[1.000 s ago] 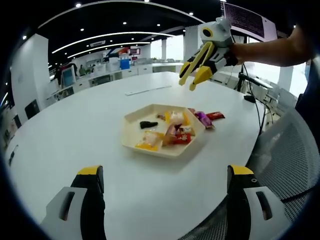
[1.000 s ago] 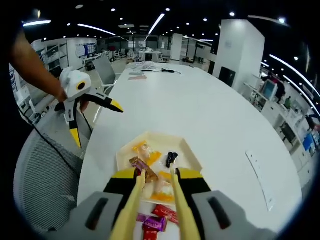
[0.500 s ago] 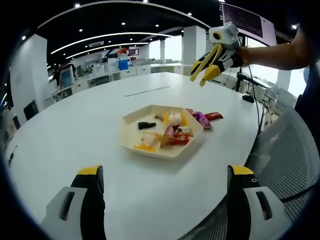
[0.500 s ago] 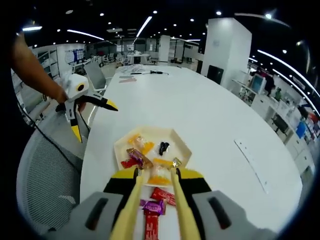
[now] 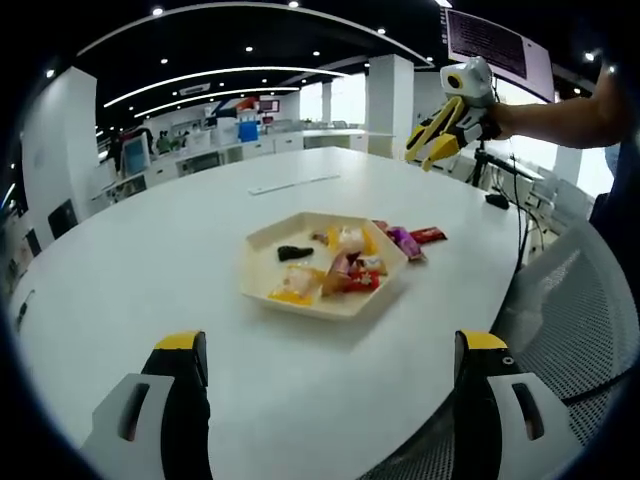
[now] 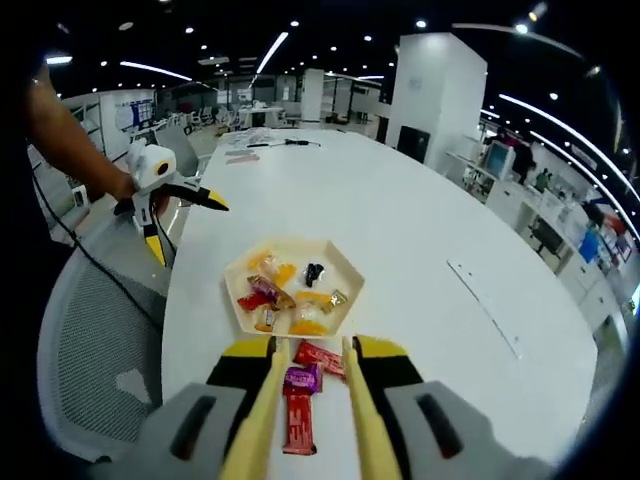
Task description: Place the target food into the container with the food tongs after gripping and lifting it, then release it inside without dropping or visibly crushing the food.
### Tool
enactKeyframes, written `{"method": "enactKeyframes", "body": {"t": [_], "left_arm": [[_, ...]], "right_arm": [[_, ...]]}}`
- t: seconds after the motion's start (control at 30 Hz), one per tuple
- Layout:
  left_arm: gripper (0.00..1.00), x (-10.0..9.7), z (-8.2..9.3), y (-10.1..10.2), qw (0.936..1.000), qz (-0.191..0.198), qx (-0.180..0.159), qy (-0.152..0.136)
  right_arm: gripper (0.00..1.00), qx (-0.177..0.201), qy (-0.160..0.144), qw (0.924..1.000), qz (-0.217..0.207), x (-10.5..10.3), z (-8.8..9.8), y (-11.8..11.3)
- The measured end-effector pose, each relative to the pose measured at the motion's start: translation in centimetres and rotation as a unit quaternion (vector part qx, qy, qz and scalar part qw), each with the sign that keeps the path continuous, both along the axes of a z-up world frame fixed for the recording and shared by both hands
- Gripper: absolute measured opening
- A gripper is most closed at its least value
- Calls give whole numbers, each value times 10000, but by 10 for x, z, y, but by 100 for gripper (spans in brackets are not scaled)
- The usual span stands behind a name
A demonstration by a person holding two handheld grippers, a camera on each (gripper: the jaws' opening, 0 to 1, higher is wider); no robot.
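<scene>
Two grippers sit clear of the hexagonal tray (image 5: 262,282): your left gripper (image 5: 325,400) low at the counter (image 5: 150,260) edge, jaws spread wide; your right gripper (image 6: 305,420) raised above, its tongs (image 6: 262,420) nearly closed, empty. Wrapped candies (image 6: 300,385) lie just beside the tray; bare counter surrounds it.

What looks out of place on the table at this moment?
Three wrapped snacks lie on the bare table outside the hexagonal tray: a red bar, a purple candy and a red packet, just off the tray's edge nearest the right tool. The other sweets sit inside. Nothing looks spilled or crushed.
</scene>
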State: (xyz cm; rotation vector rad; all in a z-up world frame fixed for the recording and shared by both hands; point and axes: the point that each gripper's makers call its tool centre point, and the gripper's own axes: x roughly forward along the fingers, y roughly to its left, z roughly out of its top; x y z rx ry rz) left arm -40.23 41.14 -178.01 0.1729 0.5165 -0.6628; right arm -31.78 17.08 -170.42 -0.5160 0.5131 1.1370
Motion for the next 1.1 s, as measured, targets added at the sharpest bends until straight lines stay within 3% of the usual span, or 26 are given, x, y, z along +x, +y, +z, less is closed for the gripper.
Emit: {"method": "enactKeyframes", "body": {"t": [0.57, 0.83, 1.1], "left_arm": [[99, 0, -3, 2, 10000, 40, 56, 42], [99, 0, -4, 2, 9999, 31, 71, 82], [99, -2, -6, 0, 9999, -2, 86, 137]], "right_arm": [[30, -11, 58, 9997, -227, -4, -15, -40], [30, -22, 5, 9999, -118, -12, -27, -43], [30, 46, 194, 9995, -237, -12, -50, -45]]}}
